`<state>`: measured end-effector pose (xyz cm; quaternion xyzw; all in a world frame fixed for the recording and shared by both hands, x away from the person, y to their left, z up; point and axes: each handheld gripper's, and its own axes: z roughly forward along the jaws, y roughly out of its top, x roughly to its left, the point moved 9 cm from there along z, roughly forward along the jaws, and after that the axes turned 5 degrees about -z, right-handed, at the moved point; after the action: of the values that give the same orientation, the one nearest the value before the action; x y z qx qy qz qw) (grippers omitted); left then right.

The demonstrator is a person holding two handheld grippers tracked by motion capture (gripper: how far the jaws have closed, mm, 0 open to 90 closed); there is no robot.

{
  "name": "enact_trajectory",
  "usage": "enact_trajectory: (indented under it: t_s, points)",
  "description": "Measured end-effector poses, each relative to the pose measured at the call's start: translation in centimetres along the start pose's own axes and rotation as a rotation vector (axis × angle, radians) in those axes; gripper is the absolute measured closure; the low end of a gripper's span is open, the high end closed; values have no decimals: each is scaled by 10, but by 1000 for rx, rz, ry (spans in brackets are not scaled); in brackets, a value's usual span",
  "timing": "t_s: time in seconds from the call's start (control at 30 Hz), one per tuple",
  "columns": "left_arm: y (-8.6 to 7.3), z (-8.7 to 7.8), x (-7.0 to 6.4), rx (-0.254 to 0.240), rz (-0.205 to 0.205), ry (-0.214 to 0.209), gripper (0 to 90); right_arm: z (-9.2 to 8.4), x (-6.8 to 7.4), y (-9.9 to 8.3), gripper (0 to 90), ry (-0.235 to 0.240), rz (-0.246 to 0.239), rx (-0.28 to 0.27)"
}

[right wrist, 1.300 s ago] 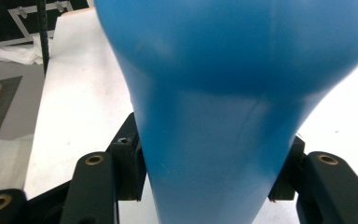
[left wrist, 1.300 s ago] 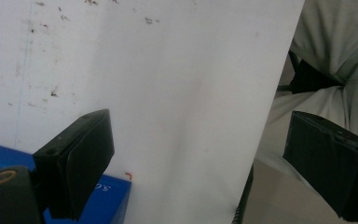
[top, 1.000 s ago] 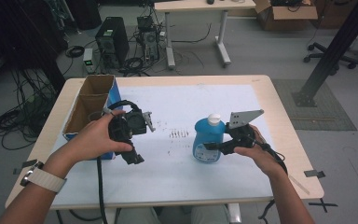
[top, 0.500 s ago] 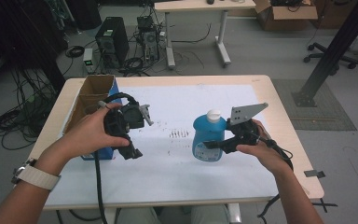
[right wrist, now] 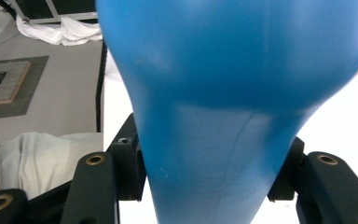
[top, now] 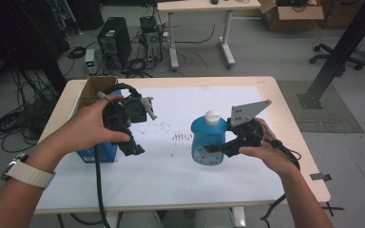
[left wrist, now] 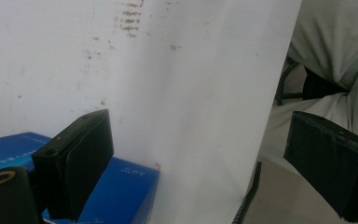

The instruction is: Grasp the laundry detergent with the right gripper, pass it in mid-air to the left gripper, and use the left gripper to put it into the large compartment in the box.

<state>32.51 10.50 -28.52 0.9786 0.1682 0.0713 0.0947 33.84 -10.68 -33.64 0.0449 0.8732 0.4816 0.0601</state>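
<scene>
The right gripper [top: 214, 148] pinches the blue bottle [top: 208, 140] between its fingers, lifted off the table [top: 285, 123], while the left gripper [top: 135, 149], fingers spread and empty, hovers near the blue box [top: 97, 153]; next likely carrying the bottle toward that box.
</scene>
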Motion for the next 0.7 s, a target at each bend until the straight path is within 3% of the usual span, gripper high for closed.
enact_trajectory:
  t_s: [0.27,0.5,0.7]
  points:
    - [8,-14,1,4,25,22,82,1,4,11,442,22,-6,8]
    - [16,-19,-4,-8,39,1,80,5,8,20,442,42,-3,19]
    - [18,-21,-5,12,56,-3,80,8,11,24,442,56,-8,23]
